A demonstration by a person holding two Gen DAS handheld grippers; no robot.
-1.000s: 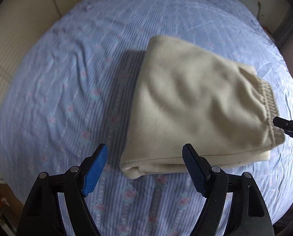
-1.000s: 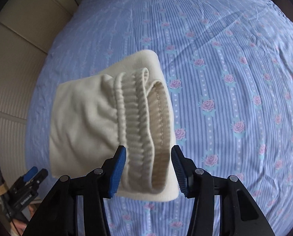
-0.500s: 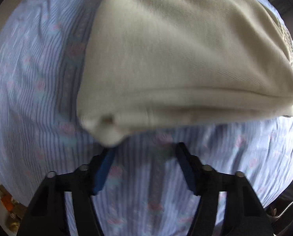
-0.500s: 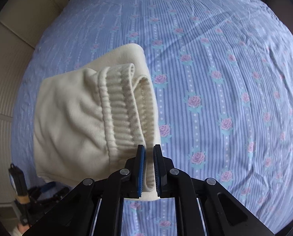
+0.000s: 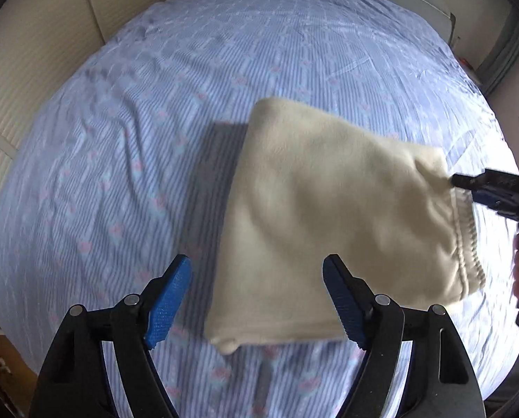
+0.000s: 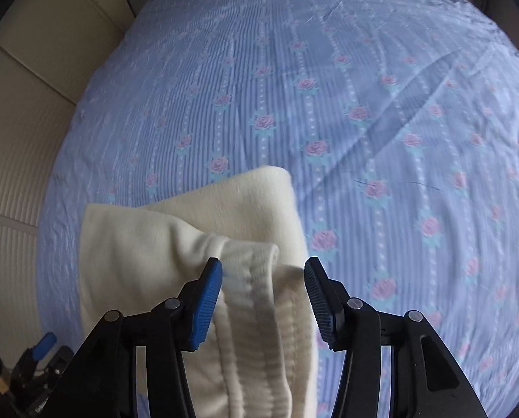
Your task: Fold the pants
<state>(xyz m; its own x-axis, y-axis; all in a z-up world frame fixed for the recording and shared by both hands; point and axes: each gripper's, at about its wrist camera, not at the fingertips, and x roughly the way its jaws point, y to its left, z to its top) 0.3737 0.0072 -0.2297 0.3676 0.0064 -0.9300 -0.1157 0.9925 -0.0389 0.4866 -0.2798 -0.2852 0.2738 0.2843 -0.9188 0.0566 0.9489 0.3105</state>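
Left gripper (image 5: 257,299): jaws spread wide, holding nothing, lower centre of its own view. Blue pads sit either side of the near folded corner of the pants (image 5: 332,223), not clearly touching it.

Pants: cream fleece, folded into a compact packet, lying centre-right in the left view, on the bed sheet (image 5: 127,160). Elastic waistband (image 5: 466,244) at the packet's right edge. A dark shadow falls on the sheet to the packet's left.

Right gripper (image 6: 263,294): also released, jaws apart, straddling the ribbed waistband (image 6: 259,313) in the lower centre of its view. In the left view it enters from the right edge, tip at the waistband corner; whether it touches there, cannot tell.

Risks, as judged: fleece is springy, so the top layer may flop open once let go. A pad catching the waistband on withdrawal would drag the fold askew. The loose sheet could bunch under any sliding.

Surface: blue striped sheet with pink roses, creased, upper right especially. Cream padded headboard (image 5: 40,52) along the upper left. Dark clutter in the lower-left corners, too small to identify.
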